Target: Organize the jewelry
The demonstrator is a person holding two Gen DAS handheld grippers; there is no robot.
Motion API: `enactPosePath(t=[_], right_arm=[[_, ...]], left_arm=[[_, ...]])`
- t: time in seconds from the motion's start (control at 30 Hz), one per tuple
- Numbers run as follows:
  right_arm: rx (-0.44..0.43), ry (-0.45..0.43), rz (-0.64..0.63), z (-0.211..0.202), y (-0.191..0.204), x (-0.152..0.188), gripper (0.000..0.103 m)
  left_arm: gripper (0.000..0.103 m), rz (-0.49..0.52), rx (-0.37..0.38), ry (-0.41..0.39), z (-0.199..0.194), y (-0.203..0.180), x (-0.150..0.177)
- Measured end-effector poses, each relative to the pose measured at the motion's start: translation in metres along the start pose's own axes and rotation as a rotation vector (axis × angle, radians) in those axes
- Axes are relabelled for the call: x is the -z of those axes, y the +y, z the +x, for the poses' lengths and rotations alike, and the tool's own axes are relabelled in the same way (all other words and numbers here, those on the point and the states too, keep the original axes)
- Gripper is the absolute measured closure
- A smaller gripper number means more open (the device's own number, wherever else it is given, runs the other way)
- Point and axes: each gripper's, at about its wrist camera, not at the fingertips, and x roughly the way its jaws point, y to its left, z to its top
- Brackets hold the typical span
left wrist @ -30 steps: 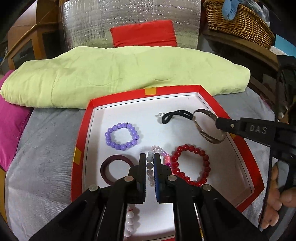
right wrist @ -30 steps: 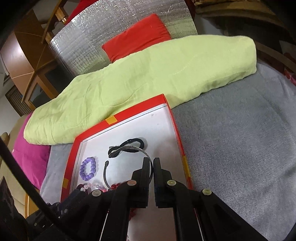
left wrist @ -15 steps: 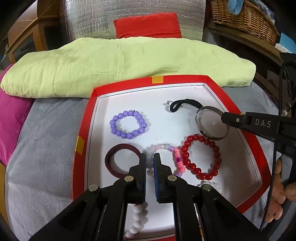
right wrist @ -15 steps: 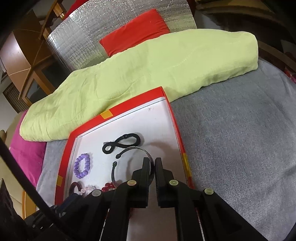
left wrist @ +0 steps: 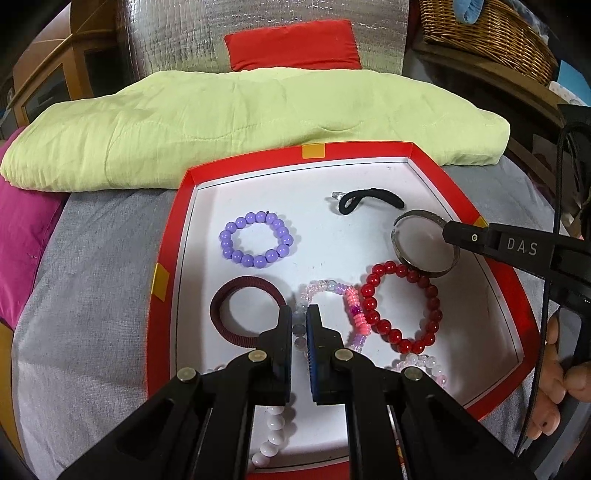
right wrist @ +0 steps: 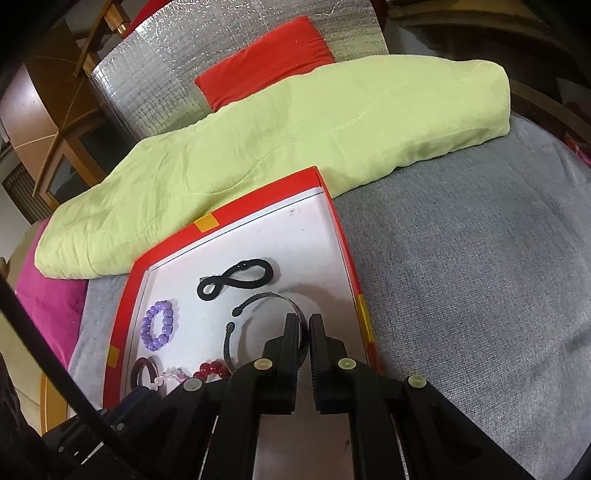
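A red-rimmed white tray [left wrist: 173,240] [right wrist: 343,251] lies on a grey cover. In it are a purple bead bracelet [left wrist: 256,240] [right wrist: 159,325], a black hair tie [left wrist: 369,197] [right wrist: 236,278], a maroon hair band [left wrist: 221,314], a red bead bracelet [left wrist: 373,317] and a pale pastel bead strand [left wrist: 325,286]. My left gripper [left wrist: 299,314] is shut on that strand's grey beads. White beads [left wrist: 275,424] trail below its fingers. My right gripper [right wrist: 303,321] [left wrist: 452,236] is shut on the rim of a silver bangle [right wrist: 269,294] [left wrist: 400,254], near the tray's right side.
A folded yellow-green quilt [left wrist: 258,122] [right wrist: 295,133] lies against the tray's far edge, with a red cushion [left wrist: 295,44] and silver foil panel behind. A pink pillow [left wrist: 22,236] is at left, a wicker basket [left wrist: 487,33] at back right. A hand [left wrist: 557,384] grips the right tool.
The left gripper drew back slightly toward the tray's near edge, still on the pale beads, so more of the strand shows. The right gripper still holds the bangle, almost unmoved.
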Motion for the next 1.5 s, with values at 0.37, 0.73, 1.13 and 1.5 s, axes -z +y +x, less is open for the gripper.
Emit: enactPosePath(t=[0.37, 0.73, 1.13, 1.5], right_arm=[[-0.007, -0.001, -0.002, -0.006, 0.0, 0.001, 0.08], [-0.007, -0.029, -0.061, -0.028, 0.009, 0.001, 0.08], [0.021, -0.067, -0.147, -0.056, 0.027, 0.019, 0.046], [0.035, -0.098, -0.27, -0.107, 0.05, 0.058, 0.046]], left_arm=[[0.06, -0.008, -0.003, 0.006, -0.002, 0.0, 0.002], [0.032, -0.089, -0.127, -0.086, -0.033, 0.014, -0.006], [0.022, -0.182, -0.285, -0.188, -0.073, 0.04, 0.008], [0.022, -0.216, -0.277, -0.224, -0.115, 0.053, 0.035]])
